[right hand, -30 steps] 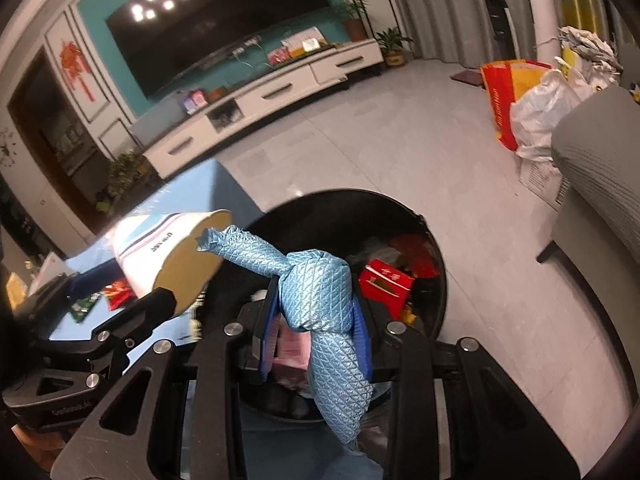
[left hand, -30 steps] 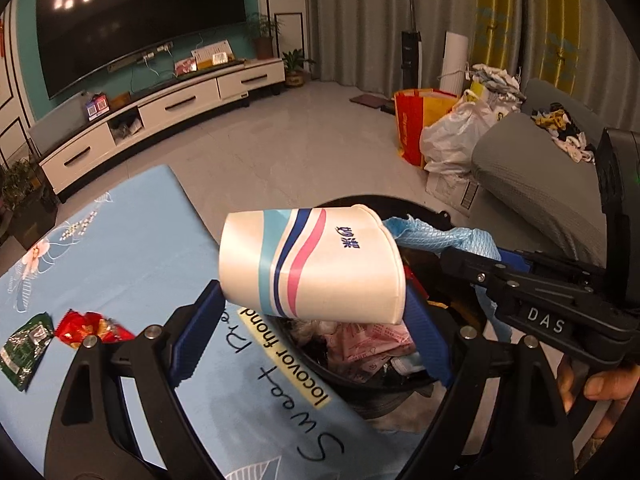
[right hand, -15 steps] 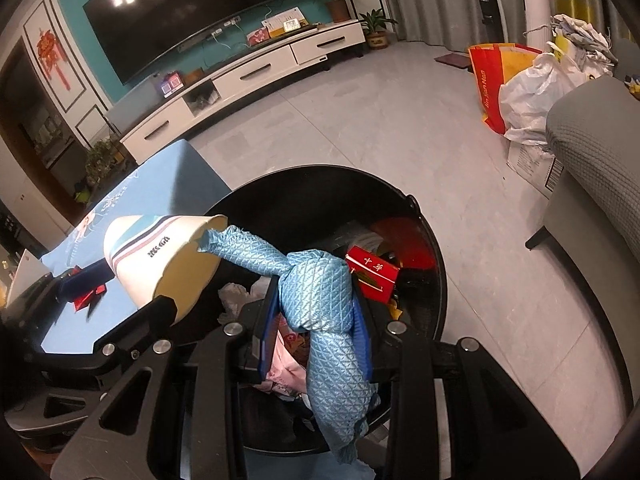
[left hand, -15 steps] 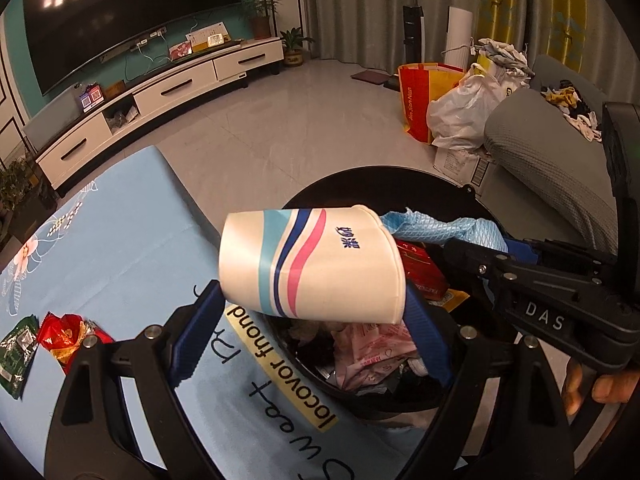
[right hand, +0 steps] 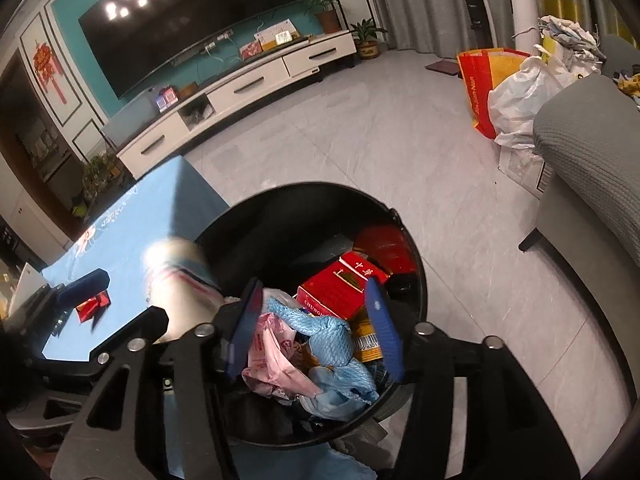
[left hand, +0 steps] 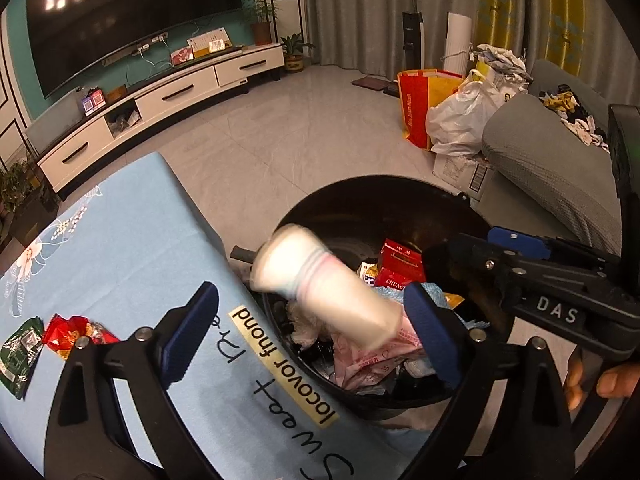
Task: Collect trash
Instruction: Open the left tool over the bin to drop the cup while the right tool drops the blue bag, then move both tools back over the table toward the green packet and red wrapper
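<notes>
A white paper cup (left hand: 324, 292) with pink and blue stripes is blurred, in mid-fall between my open left gripper (left hand: 312, 336) fingers, over the black round trash bin (left hand: 372, 196). It also shows blurred in the right wrist view (right hand: 180, 280). My right gripper (right hand: 316, 328) is open above the bin (right hand: 296, 204). A light blue knotted cloth (right hand: 332, 336) lies in the bin on pink wrappers (right hand: 272, 360) beside a red carton (right hand: 340, 284). Red and green snack wrappers (left hand: 60, 336) lie on the blue tablecloth (left hand: 120, 240).
A grey sofa (left hand: 560, 168) stands to the right, with white and red-yellow bags (left hand: 440, 116) on the tiled floor behind the bin. A white TV cabinet (left hand: 160, 104) and television run along the far wall.
Both grippers have opened. The cup has left the left gripper and is dropping toward the bin. The blue cloth has left the right gripper and now lies in the bin.
</notes>
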{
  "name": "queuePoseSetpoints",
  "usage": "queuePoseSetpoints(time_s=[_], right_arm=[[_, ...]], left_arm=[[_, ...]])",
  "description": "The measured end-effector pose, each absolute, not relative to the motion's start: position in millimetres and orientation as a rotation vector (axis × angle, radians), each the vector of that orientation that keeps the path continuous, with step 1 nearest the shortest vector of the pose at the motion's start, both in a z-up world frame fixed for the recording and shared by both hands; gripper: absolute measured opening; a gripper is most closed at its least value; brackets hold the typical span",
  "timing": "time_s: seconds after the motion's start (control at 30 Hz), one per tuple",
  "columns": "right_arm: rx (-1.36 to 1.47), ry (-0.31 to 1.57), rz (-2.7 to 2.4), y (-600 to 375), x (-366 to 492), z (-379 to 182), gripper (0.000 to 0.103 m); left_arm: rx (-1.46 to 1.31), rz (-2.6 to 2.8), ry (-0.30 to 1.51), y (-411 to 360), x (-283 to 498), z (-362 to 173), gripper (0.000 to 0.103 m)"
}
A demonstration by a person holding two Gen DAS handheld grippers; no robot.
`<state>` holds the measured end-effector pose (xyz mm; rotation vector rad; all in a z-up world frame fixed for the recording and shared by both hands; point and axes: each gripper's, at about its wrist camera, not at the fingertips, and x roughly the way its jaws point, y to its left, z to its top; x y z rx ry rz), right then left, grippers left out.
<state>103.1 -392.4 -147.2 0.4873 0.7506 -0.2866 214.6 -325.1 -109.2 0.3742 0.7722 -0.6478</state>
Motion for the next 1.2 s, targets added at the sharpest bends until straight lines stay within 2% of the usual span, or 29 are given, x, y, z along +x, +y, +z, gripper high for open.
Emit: queuePoseSetpoints(time_s=[0.2, 0.33, 0.53, 1.2], right_arm=[[0.487, 0.707, -0.298, -389.6, 83.9, -131.3, 0.072], [0.481, 0.688, -0.31, -384.7, 71.4, -120.0, 0.085], [0.454, 0.676, -0.32, -369.4, 54.1, -102.4, 0.097], [0.304, 0.692, -0.233, -287.0, 27.1, -60.4, 0.1]], left_arm=[[0.352, -0.634, 0.743, -312.5, 204.7, -93.2, 0.1], [0.333, -0.612, 0.727, -299.3, 195.3, -79.8, 0.1], [0.311, -0.57, 0.699, -274.6, 176.9, -59.8, 0.1], [0.195, -0.423, 0.628, -168.9, 117.9, -4.2, 0.1]])
